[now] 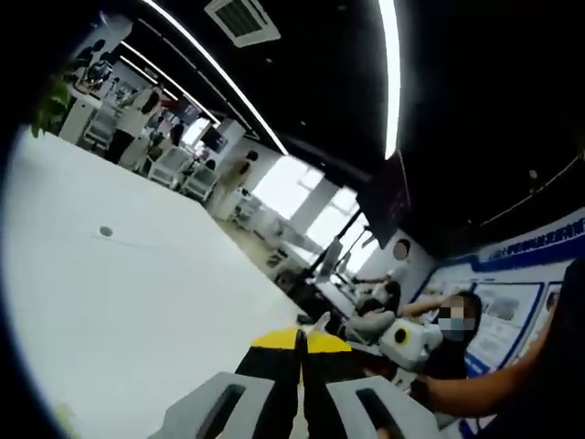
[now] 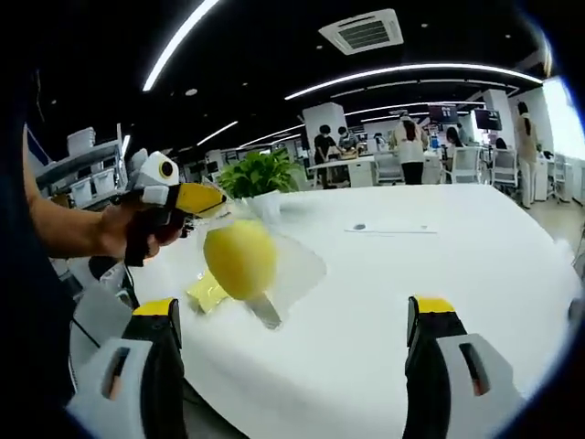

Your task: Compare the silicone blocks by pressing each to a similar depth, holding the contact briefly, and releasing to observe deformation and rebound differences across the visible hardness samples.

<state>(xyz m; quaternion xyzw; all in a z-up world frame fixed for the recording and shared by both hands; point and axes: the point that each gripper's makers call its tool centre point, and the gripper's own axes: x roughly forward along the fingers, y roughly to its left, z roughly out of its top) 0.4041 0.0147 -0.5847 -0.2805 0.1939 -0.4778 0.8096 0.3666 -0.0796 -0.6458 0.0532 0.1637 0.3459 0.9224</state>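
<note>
2 black jaws tipped in yellow rise pressed together in the left gripper view, so the left gripper [image 1: 301, 340] is closed, and from here nothing can be seen between the jaws; beyond them lies a broad white table [image 1: 137, 283] bearing a small dark round spot [image 1: 106, 231]; to the right a seated person [image 1: 457, 343] and a blue wall display [image 1: 512, 293] appear, with office chairs [image 1: 174, 165] at the table's far edge.

The right gripper view gives the other side: the right gripper [image 2: 297, 315] stands wide open with bare table between its jaws, holding nothing; the left gripper [image 2: 203, 198] comes in from the left, gripped by a hand [image 2: 128, 229], and it pinches the top of a clear plastic bag [image 2: 288, 261]; inside that bag hangs a round yellow silicone piece [image 2: 240, 258], raised above the table; just below and to the left, a flat yellow block [image 2: 207, 294] lies on the tabletop. Farther back sit a green plant [image 2: 260, 174], a sheet of paper [image 2: 395, 228], and people [image 2: 407, 146] at desks.
</note>
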